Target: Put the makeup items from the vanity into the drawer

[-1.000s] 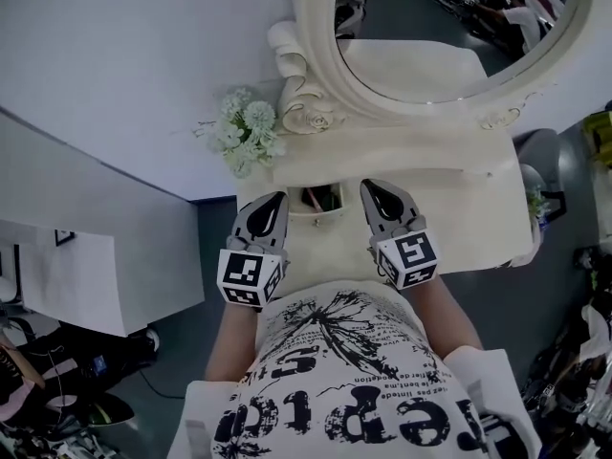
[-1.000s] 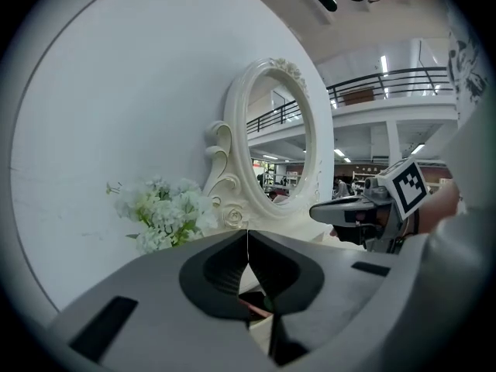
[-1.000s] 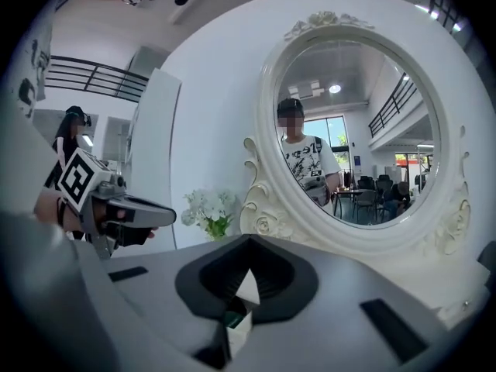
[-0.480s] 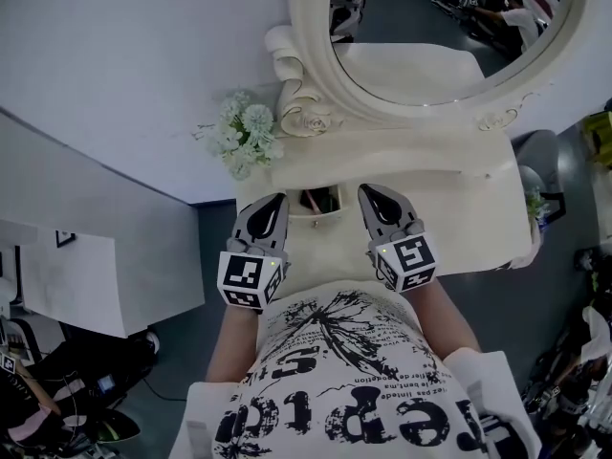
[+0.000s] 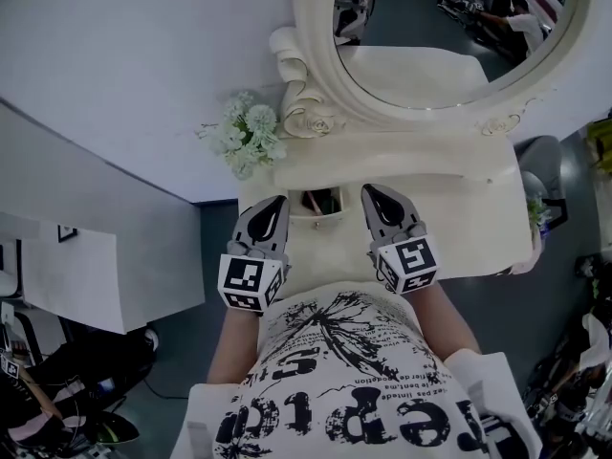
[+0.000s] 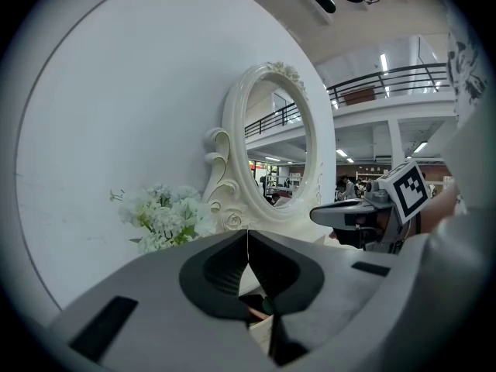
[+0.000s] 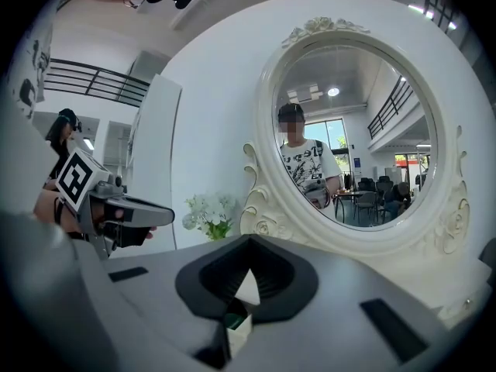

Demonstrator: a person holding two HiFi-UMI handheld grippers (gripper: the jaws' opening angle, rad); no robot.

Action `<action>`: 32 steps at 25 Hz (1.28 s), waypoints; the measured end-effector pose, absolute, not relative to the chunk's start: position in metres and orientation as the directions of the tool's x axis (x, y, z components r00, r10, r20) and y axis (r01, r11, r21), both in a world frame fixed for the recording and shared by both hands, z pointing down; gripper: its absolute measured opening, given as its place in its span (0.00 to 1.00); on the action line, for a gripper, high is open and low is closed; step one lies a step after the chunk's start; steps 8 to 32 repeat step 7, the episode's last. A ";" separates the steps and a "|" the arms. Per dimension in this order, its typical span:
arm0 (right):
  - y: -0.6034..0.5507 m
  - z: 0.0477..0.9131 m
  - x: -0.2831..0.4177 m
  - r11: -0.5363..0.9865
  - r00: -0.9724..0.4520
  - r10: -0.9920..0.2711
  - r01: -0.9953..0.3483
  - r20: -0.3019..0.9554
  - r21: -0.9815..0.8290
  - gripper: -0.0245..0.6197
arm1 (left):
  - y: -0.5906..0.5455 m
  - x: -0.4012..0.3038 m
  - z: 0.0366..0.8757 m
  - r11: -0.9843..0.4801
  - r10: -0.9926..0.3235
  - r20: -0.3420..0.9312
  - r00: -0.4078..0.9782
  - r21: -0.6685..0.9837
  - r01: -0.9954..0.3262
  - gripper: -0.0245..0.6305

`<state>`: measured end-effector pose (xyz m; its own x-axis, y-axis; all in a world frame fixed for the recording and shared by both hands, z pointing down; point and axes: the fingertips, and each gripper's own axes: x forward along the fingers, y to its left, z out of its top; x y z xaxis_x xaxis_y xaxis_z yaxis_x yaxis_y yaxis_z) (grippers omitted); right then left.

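**Makeup items (image 5: 322,199) lie in the open drawer (image 5: 316,219)**

They show as dark and pink bits inside the small drawer at the front of the cream vanity (image 5: 459,208). They are too small to tell apart.

White flowers (image 5: 247,134) stand at the far left, by the wall (image 5: 115,55). Next comes the left gripper (image 5: 276,202), just left of the drawer. Its jaws are pressed together with nothing between them. The drawer sits in the middle, between the two grippers. The right gripper (image 5: 374,192) is just right of the drawer. Its jaws are pressed tight together too, and they hold nothing. A big round mirror (image 5: 430,27) stands behind the vanity top, more to the right.
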<state>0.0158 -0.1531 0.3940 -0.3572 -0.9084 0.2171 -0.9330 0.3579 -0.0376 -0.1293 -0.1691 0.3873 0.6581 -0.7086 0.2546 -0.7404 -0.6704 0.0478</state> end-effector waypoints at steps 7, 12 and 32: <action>-0.152 0.397 0.017 0.360 -0.356 -0.907 -0.933 0.223 -0.025 0.06 | -0.168 -0.129 0.387 -0.668 -0.710 0.256 0.655 0.046 -0.742 0.07; -0.152 0.397 0.017 0.360 -0.356 -0.907 -0.933 0.223 -0.025 0.06 | -0.168 -0.129 0.387 -0.668 -0.710 0.256 0.655 0.046 -0.742 0.07; -0.152 0.397 0.017 0.360 -0.356 -0.907 -0.933 0.223 -0.025 0.06 | -0.168 -0.129 0.387 -0.668 -0.710 0.256 0.655 0.046 -0.742 0.07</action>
